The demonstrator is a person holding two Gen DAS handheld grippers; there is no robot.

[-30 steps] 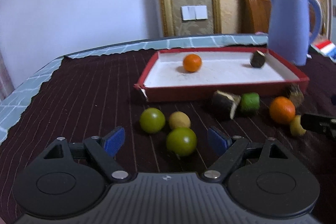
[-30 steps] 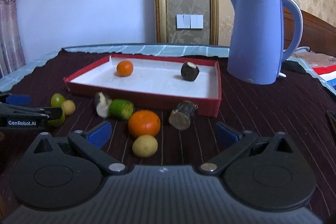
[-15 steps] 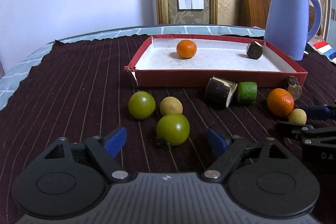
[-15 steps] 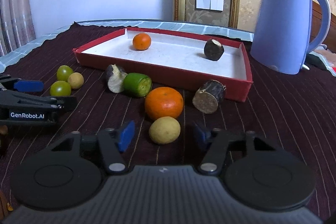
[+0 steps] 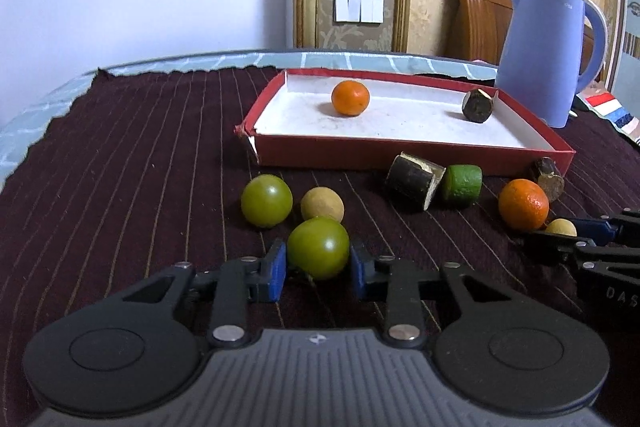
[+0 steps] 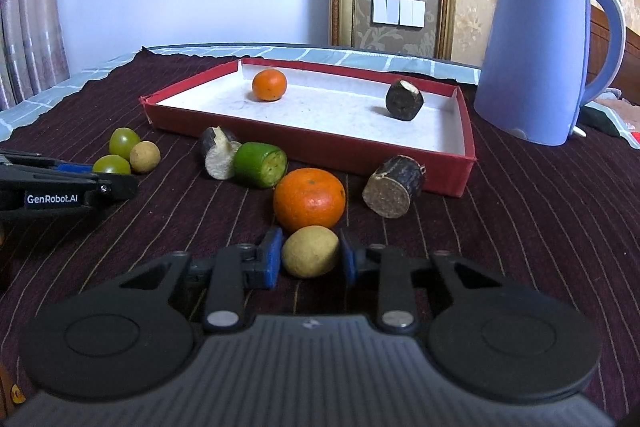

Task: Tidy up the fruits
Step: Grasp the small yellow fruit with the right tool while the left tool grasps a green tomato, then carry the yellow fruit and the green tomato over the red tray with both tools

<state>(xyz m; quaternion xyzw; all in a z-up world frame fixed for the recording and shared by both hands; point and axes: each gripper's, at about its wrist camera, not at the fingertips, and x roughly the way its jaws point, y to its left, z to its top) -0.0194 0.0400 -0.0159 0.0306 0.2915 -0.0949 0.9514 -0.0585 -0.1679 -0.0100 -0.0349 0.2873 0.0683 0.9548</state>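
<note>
My left gripper (image 5: 318, 267) is closing on a green round fruit (image 5: 318, 247) that rests on the dark cloth; both blue pads touch its sides. My right gripper (image 6: 308, 261) is closing on a small yellow-tan fruit (image 6: 310, 251), its pads against it, just in front of an orange (image 6: 309, 199). Behind stands the red tray (image 5: 400, 151) with a white floor, holding an orange (image 5: 350, 97) and a dark cut piece (image 5: 478, 105). Each gripper shows at the edge of the other's view.
Loose on the cloth lie another green fruit (image 5: 266, 201), a tan fruit (image 5: 322, 205), a dark chunk (image 5: 414, 181), a green chunk (image 5: 463, 185) and a brown chunk (image 6: 394, 187). A blue kettle (image 6: 536, 51) stands right of the tray.
Both grippers went from wide open to closed around their fruits: the left on the green one, the right on the yellow-tan one. Both views have levelled slightly.
</note>
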